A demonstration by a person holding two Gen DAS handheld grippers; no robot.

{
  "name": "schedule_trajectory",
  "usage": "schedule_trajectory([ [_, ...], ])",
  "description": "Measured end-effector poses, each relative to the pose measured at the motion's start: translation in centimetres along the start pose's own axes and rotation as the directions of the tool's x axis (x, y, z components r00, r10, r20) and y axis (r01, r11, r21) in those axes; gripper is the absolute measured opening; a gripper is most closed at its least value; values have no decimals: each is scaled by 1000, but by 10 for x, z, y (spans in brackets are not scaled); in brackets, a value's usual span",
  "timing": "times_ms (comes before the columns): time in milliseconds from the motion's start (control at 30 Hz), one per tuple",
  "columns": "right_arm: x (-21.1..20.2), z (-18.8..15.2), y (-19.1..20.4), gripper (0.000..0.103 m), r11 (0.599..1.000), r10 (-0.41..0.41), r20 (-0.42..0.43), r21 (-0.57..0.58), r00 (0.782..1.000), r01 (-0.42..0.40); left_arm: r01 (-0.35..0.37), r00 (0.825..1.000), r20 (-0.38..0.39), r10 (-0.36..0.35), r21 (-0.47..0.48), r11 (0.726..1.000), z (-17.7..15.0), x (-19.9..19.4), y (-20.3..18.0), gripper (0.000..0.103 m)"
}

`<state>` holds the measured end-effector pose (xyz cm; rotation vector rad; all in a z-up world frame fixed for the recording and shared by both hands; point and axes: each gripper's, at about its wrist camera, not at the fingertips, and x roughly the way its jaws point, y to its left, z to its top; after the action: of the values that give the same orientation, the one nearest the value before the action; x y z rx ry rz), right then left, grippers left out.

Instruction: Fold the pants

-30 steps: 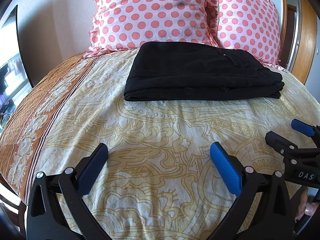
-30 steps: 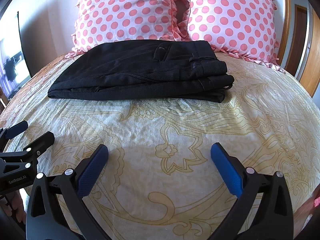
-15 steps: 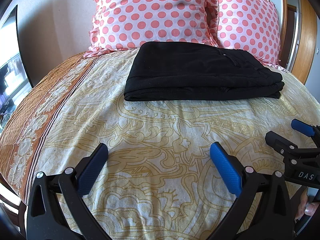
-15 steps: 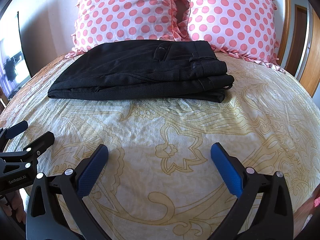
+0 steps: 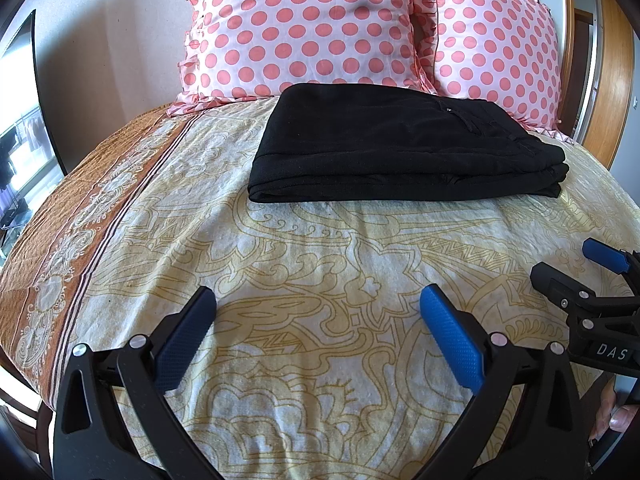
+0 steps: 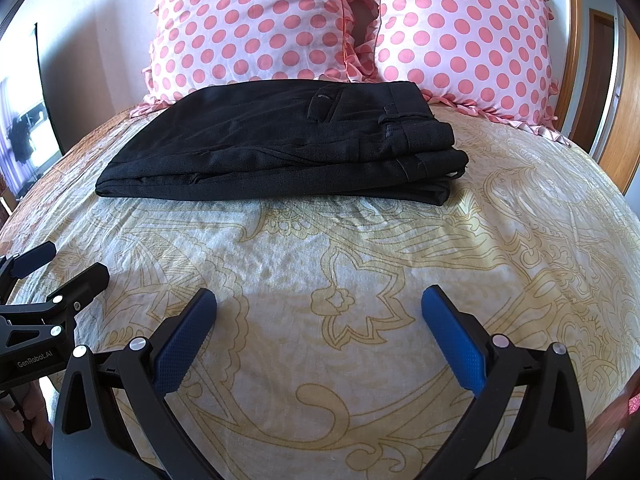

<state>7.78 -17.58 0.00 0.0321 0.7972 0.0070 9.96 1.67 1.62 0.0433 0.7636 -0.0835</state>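
The black pants (image 5: 392, 148) lie folded into a flat, layered rectangle on the patterned bedspread (image 5: 320, 260), toward twelve o'clock from both cameras, their far edge just in front of two pink polka-dot pillows (image 6: 256, 24) that lean against the headboard end of the bed. In the right wrist view a back pocket and the waistband with its belt loops show on the top layer, at the bundle's three o'clock end, while the smooth folded edge sits at nine o'clock. The left gripper (image 5: 318, 320) hovers over bare bedspread well short of the pants, its blue-padded fingers (image 5: 450, 336) spread wide with nothing between them. The right gripper (image 6: 319, 320) sits likewise, jaws released and empty, also well apart from the garment. Each gripper appears at the edge of the other's view: the right one at three o'clock in the left wrist view, the left one at nine o'clock in the right wrist view.
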Motion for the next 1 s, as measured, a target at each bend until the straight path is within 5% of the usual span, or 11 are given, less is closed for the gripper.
schedule_trajectory([
  [1000,0,0,0,102,1000,-1,1,1,1000,1,-3,1000,-29,3,-5,1000,2,2,0,101],
])
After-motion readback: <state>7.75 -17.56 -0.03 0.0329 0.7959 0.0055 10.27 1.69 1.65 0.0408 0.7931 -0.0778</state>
